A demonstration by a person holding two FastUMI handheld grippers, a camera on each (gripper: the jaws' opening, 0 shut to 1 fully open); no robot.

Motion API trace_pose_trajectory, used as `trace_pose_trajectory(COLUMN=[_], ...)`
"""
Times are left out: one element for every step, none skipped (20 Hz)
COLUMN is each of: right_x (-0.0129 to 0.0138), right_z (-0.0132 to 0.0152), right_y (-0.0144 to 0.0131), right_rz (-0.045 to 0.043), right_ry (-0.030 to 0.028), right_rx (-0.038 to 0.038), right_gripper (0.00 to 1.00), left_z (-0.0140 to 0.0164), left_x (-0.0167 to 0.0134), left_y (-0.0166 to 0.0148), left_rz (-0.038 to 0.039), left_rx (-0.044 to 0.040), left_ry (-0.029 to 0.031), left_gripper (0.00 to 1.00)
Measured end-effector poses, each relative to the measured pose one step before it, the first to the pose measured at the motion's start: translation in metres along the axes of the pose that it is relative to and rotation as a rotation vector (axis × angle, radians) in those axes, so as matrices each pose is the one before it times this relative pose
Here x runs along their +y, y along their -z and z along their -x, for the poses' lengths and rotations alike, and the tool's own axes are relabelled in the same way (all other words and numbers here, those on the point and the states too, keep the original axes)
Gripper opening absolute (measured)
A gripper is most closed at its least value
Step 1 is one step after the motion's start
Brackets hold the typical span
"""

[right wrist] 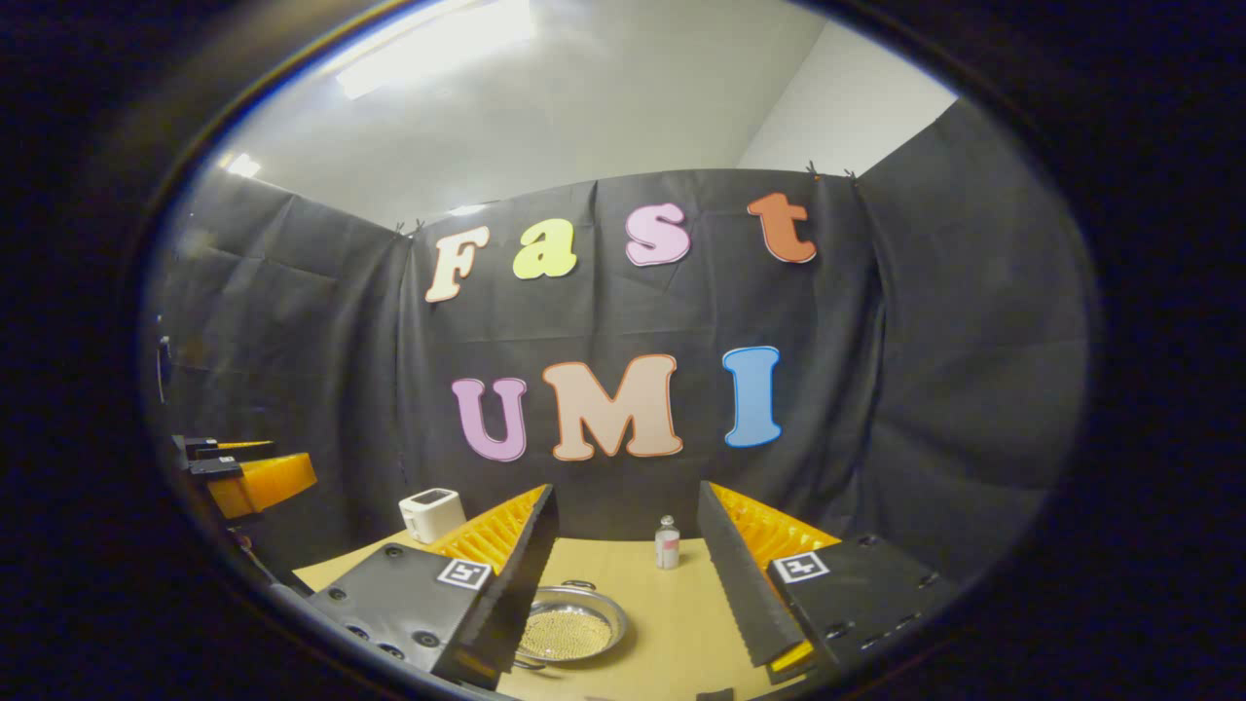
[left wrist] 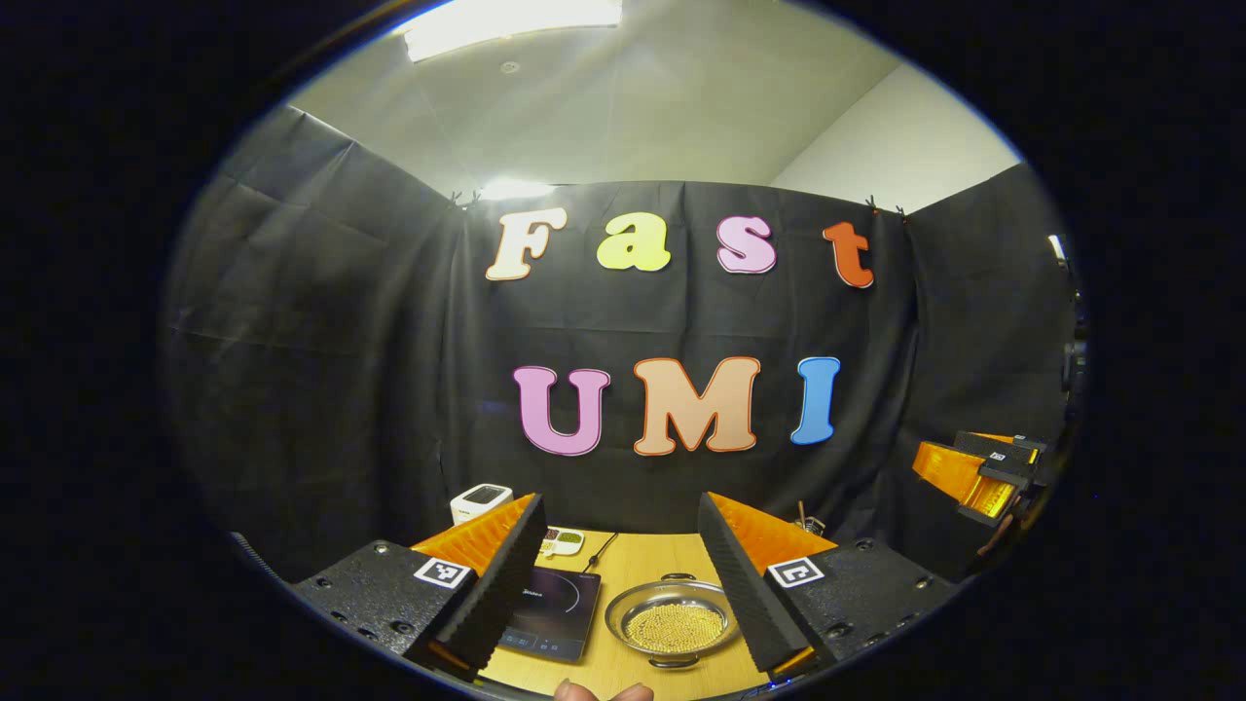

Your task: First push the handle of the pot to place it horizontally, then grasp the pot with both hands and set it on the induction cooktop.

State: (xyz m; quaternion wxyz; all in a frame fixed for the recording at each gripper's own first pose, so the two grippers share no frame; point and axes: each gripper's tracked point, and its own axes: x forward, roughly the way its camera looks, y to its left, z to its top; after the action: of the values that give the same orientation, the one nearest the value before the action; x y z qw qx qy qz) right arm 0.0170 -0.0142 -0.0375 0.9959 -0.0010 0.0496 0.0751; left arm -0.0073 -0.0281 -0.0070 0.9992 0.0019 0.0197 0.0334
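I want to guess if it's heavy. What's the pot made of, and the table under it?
The pot looks like metal, probably stainless steel: silvery, with a shiny rim that catches the light. Small yellowish beads or grains sit inside. The table looks like light wood or a wood-look laminate: pale tan, smooth and matte. The grain is too faint to tell which.

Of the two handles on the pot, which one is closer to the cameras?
On the pot, the near handle at its lower rim is closer; the far handle sits at the rim toward the booth's wall.
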Motion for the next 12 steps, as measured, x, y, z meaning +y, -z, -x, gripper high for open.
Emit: trace_pose_trajectory(right_x=[0.00206,0.00319,0.00555,0.00597,0.00263,0.00273,0.0097,0.01091,0.004,0.00254,0.00446,0.00793], right_z=[-0.00484,-0.00421,-0.0033,-0.00297,-0.00588,-0.00319,-0.00409,-0.00501,-0.00398,-0.00512,-0.00442,-0.00357], right_y=[0.00872,0.00668,0.00289,-0.00377,-0.00289,-0.00011,0.00442,0.00153,0.00016,0.00471,0.00994,0.00974], right_rz=[0.01134,0.00637,0.00067,0.00011,0.00701,0.00434,-0.00598,-0.00775,-0.00782,-0.0054,-0.01563,-0.01726], right_ry=[-0.00404,-0.00148,0.00303,0.00319,0.0162,0.01248,-0.00651,-0.00913,0.0083,0.01824,-0.00385,-0.01021], right_rx=[0.01509,0.01818,0.00573,-0.00912,-0.00981,0.00197,0.00959,0.00704,0.00368,0.0203,0.02049,0.02798], right_gripper=[0.77,0.72,0.63,0.45,0.26,0.19,0.21,0.14,0.13,0.04,0.03,0.0], left_z=[-0.00367,-0.00133,-0.00236,-0.00404,-0.00309,-0.00272,-0.00383,-0.0039,-0.00554,-0.00449,-0.00328,-0.00353], left_x=[0.00259,0.00312,0.00488,0.00678,0.00754,0.00509,0.00352,0.00591,0.00627,0.00498,0.00539,0.00475], left_y=[0.00653,0.00437,-0.00046,-0.00272,-0.00013,0.00291,0.00514,0.00054,-0.00042,0.00182,0.00211,-0.00107], left_rz=[-0.00285,0.00246,0.00914,0.00892,0.00654,0.00629,0.00245,-0.00087,-0.00263,-0.0037,-0.0008,0.00301], left_rx=[0.0161,0.01502,-0.00415,-0.01054,-0.00269,0.00834,0.01,0.00005,-0.0018,0.00255,-0.00011,-0.00713], left_ry=[0.00166,0.00157,-0.00051,-0.00487,-0.00125,0.00609,0.01204,0.00876,0.00894,0.00967,0.0114,0.00971], left_gripper=[0.95,0.92,0.92,0.92,0.92,0.92,0.92,0.95,0.92,0.95,0.95,0.95])
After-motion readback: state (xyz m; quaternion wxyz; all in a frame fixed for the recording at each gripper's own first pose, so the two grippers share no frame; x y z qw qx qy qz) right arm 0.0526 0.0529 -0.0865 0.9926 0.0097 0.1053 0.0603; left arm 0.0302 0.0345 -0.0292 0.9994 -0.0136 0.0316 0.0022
